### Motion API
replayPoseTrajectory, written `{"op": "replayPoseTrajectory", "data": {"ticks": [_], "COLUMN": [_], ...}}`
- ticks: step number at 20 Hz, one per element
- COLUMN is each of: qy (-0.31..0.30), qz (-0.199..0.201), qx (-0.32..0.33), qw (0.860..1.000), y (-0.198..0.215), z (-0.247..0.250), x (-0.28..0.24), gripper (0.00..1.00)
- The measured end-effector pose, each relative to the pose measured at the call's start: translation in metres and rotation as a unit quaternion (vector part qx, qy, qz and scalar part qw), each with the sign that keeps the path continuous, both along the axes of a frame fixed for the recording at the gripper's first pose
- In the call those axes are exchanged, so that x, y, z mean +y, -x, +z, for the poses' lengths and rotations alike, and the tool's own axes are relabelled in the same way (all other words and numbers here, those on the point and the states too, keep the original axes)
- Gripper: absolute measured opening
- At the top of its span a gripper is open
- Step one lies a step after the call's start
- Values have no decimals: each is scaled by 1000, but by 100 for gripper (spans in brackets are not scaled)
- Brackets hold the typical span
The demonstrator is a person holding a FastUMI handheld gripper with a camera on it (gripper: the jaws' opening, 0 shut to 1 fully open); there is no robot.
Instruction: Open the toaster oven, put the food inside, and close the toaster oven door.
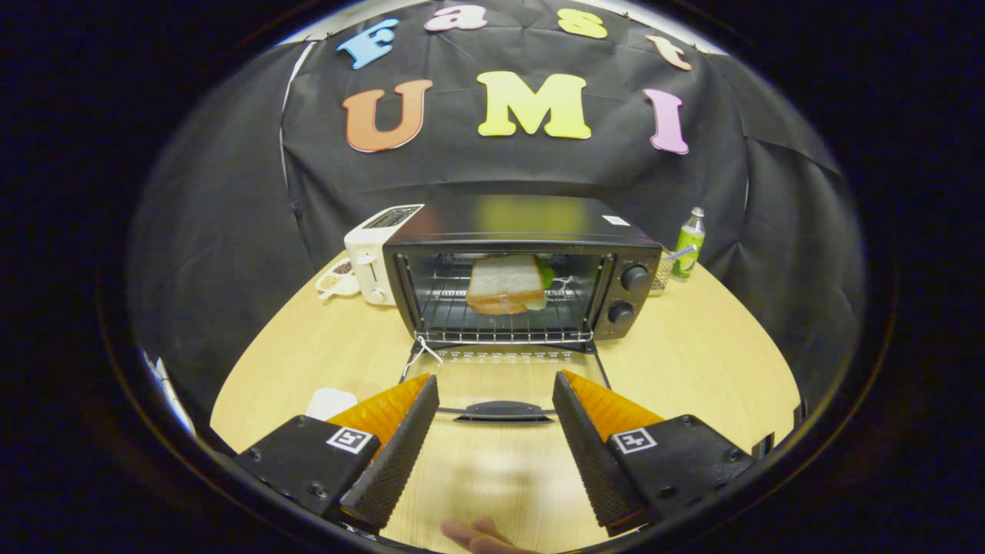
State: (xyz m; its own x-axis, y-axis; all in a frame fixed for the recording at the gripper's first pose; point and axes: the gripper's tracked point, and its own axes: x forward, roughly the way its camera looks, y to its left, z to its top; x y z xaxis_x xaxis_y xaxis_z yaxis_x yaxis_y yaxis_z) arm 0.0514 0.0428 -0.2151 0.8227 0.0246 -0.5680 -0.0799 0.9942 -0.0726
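A black toaster oven stands on the wooden table beyond my fingers. Its glass door lies folded down flat toward me, and the door's handle sits just ahead, between my fingertips. Inside, on the wire rack, rests a sandwich of white bread with a bit of green showing at its right. My gripper is open, its two black ribbed fingers spread wide with nothing held between them.
A white pop-up toaster stands left of the oven, with small dishes beside it. A green bottle stands at the oven's right. A white object lies by my left finger. A person's fingertips show below the gripper.
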Motion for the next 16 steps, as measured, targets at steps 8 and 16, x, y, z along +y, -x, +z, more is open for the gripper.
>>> {"op": "replayPoseTrajectory", "data": {"ticks": [8,16], "qy": [-27,-20], "qz": [-21,-22], "qx": [60,103], "qw": [998,994], "y": [2,3], "z": [-67,-118], "x": [-21,-15], "gripper": [96,96]}}
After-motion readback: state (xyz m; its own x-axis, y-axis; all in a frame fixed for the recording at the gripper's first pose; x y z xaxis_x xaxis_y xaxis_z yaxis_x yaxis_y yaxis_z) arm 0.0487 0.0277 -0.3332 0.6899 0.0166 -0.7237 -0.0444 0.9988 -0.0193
